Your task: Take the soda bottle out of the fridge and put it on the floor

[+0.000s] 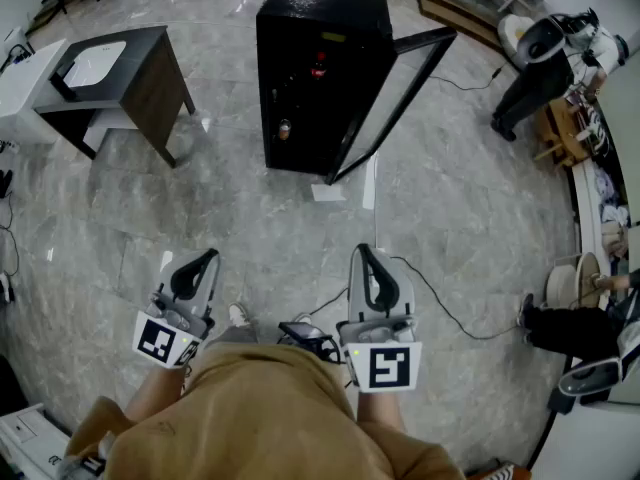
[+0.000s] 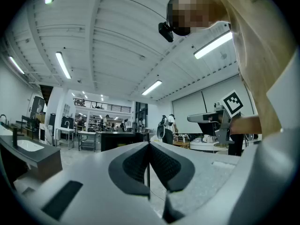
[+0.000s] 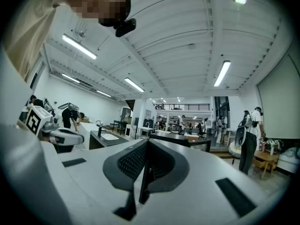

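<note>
Head view: fridge (image 1: 320, 13) at 12 o'clock, door (image 1: 420, 39) open for access; bottle (image 1: 285, 128) apparently inside, low. Left gripper (image 1: 209, 256) and right gripper (image 1: 362, 251) are closed, empty, level, well short of it.

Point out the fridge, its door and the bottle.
fridge (image 1: 322, 6): head view, black top.
door (image 1: 390, 98): head view, glass pane.
bottle (image 1: 285, 128): head view, end facing out.

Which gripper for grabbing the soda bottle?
Left, probably: both left gripper and right gripper are shut and empty, but the soda bottle sits left in the fridge; its open door crowds the right side.
</note>
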The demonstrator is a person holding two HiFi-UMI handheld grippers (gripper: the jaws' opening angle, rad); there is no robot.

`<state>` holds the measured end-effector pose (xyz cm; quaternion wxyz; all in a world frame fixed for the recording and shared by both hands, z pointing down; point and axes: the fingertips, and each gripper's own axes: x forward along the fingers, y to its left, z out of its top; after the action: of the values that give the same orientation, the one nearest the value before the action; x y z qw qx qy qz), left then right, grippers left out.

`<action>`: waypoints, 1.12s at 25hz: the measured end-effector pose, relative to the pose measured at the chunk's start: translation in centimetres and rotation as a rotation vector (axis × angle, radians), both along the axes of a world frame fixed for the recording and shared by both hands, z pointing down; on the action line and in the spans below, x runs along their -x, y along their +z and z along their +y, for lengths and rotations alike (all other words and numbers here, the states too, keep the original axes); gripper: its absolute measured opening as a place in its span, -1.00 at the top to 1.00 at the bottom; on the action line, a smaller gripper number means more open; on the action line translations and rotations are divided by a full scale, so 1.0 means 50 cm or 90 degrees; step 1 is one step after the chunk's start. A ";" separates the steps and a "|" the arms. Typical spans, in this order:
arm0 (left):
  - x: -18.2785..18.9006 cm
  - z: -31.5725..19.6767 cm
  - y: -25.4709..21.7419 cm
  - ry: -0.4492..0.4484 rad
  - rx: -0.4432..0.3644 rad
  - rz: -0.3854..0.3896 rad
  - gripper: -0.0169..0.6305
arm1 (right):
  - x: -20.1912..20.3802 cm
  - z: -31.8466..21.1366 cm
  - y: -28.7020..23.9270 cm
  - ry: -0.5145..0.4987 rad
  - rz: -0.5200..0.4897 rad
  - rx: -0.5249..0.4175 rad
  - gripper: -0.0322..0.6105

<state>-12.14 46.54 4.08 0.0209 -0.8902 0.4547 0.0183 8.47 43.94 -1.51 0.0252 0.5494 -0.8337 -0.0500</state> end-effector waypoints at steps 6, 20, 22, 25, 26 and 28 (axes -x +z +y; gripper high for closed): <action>0.079 -0.012 -0.010 -0.026 -0.004 -0.006 0.94 | 0.038 -0.004 -0.027 0.018 0.004 -0.025 0.90; 0.238 -0.031 0.055 0.011 0.033 0.007 0.94 | 0.216 0.009 -0.010 0.015 -0.009 -0.018 0.89; 0.252 -0.032 0.071 0.031 0.044 0.016 0.94 | 0.255 0.011 -0.005 0.015 -0.004 -0.016 0.89; 0.261 -0.035 0.078 0.059 0.048 0.028 0.94 | 0.304 0.021 -0.001 0.010 0.012 -0.011 0.89; 0.263 -0.035 0.076 0.064 0.046 0.030 0.94 | 0.311 0.023 0.001 0.010 0.014 -0.007 0.89; 0.264 -0.033 0.068 0.069 0.037 0.037 0.94 | 0.315 0.025 0.000 0.010 0.017 -0.005 0.89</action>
<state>-25.36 44.91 7.47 -0.0193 -0.9129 0.4065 0.0316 -7.27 45.19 -1.52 0.0344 0.5553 -0.8287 -0.0604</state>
